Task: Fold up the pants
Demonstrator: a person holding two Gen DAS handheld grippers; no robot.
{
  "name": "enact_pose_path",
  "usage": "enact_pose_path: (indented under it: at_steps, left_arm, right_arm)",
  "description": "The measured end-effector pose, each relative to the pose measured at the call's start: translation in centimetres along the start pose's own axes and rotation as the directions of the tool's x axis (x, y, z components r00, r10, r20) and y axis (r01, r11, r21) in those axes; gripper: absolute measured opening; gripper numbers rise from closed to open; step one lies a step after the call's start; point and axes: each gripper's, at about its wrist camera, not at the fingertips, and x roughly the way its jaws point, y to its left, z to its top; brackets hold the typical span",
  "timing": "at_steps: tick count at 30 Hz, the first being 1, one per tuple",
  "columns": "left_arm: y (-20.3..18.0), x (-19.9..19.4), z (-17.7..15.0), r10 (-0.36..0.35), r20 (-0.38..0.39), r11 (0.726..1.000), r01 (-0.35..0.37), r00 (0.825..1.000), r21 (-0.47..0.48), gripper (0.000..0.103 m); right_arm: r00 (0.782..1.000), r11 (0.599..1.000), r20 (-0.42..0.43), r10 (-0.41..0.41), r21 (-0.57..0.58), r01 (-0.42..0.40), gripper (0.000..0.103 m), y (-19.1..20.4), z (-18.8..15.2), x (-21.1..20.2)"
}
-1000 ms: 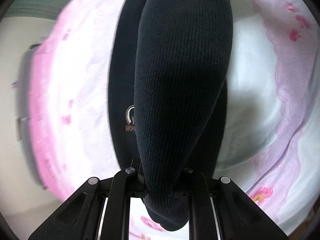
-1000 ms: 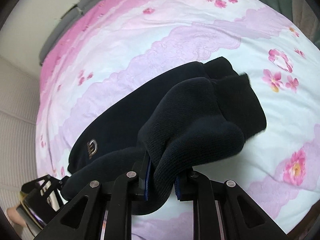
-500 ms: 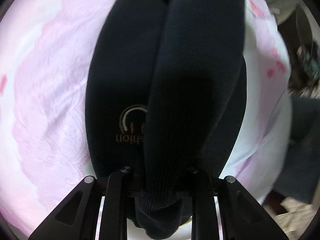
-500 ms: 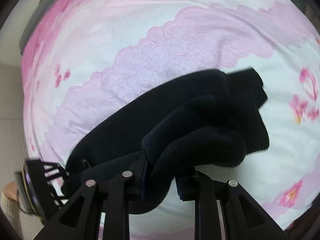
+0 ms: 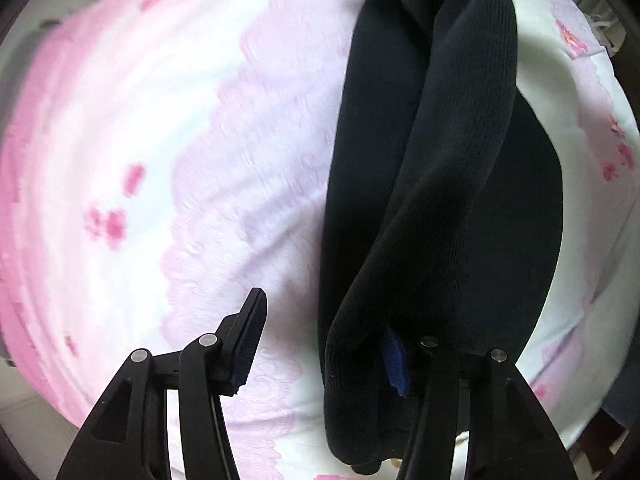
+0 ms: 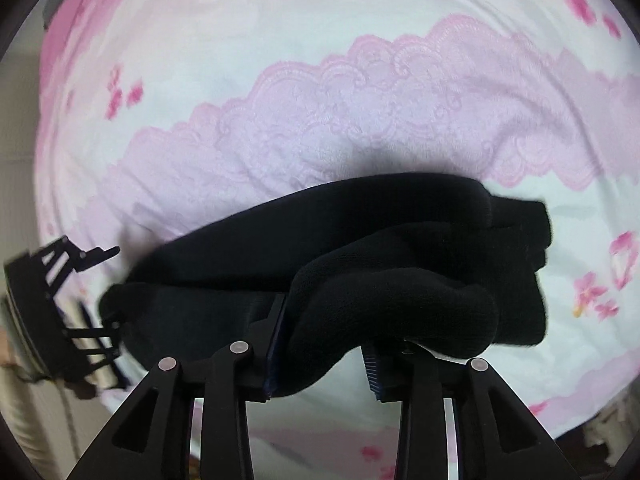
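The dark navy knit pants (image 5: 448,200) lie folded over themselves in a long bundle on the bed; they also show in the right wrist view (image 6: 360,272). My left gripper (image 5: 324,344) is open; the cloth's end drapes against its right finger only, and the left finger (image 5: 248,332) stands free over the sheet. My right gripper (image 6: 324,352) has its jaws parted, with a thick fold of the pants lying between and over them. The left gripper shows at the left edge of the right wrist view (image 6: 60,308), beside the bundle's end.
A white and pink floral bedsheet (image 6: 320,100) with lace-like purple bands covers the bed under everything. The bed's edge runs along the left (image 5: 24,320) and lower right (image 5: 600,380) of the left wrist view, with floor beyond.
Both grippers were shut on the pants and have opened. The bundle has come down onto the sheet, and the left gripper has shifted left so the cloth now hangs off its right finger.
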Motion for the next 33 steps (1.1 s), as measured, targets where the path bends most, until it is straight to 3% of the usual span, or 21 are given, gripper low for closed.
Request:
enact_pose_path:
  at_steps: [3,7,9,11,13,14,18,20,25,30,33]
  left_arm:
    - [-1.7,0.2,-0.5,0.095,0.000,0.995,-0.095,0.995,-0.005,0.064]
    - [-1.2,-0.1,0.3,0.152,-0.003,0.986,-0.152,0.988,-0.065,0.065]
    - [-1.4,-0.2,-0.6,0.146,0.024,0.982,-0.142,0.989,-0.125,0.065]
    - [-0.7,-0.8,-1.6,0.100,0.070,0.966,-0.080,0.993,-0.247,0.065]
    - [-0.9,0.2,-1.8,0.080,0.083,0.943,-0.049,0.993,-0.330,0.065]
    - [-0.6,0.4,-2.5,0.086,0.084,0.936,-0.051,0.993,-0.348,0.065]
    - [-0.4,1.8,-2.3,0.090,0.057,0.924,-0.062,0.994,-0.376,0.065]
    - [-0.1,2.9,-2.3,0.123,0.039,0.928,-0.101,0.992,-0.358,0.069]
    - [1.8,5.8,-1.1,0.130,-0.019,0.897,-0.126,0.991,-0.424,0.070]
    - [2.2,5.2,-0.9,0.151,0.005,0.869,-0.131,0.989,-0.478,0.070]
    - [1.7,4.5,-0.7,0.258,0.007,0.874,-0.230,0.966,-0.429,0.070]
  right_arm:
    - [0.999,0.999,0.000,0.037,0.039,-0.037,0.036,-1.1,-0.5,-0.7]
    - [1.000,1.000,-0.017,0.009,0.007,-0.009,0.036,-0.7,1.0,-0.9]
    - [0.999,1.000,-0.033,0.004,0.002,-0.004,0.036,-0.4,1.4,-1.1]
    - [0.999,1.000,-0.037,0.019,0.000,-0.019,0.039,-0.5,1.1,-2.3]
    - [0.997,0.997,-0.010,0.075,0.001,-0.075,0.055,-0.5,0.8,-2.7]
    - [0.995,0.995,-0.007,0.095,0.009,-0.095,0.066,-0.9,0.6,-3.0]
    - [0.998,0.998,0.005,0.059,0.009,-0.059,0.067,-0.9,-0.4,-3.2]
    - [0.998,0.999,0.036,0.043,0.006,-0.043,0.067,-0.8,-1.3,-3.7]
    - [0.982,0.999,0.188,0.013,0.030,-0.019,0.067,-0.4,-3.4,-6.3]
    - [0.958,0.996,0.274,-0.080,-0.002,0.084,0.071,0.4,-4.6,-9.7]
    - [0.944,0.994,0.314,-0.105,0.026,0.102,0.071,-0.7,-6.5,-10.8]
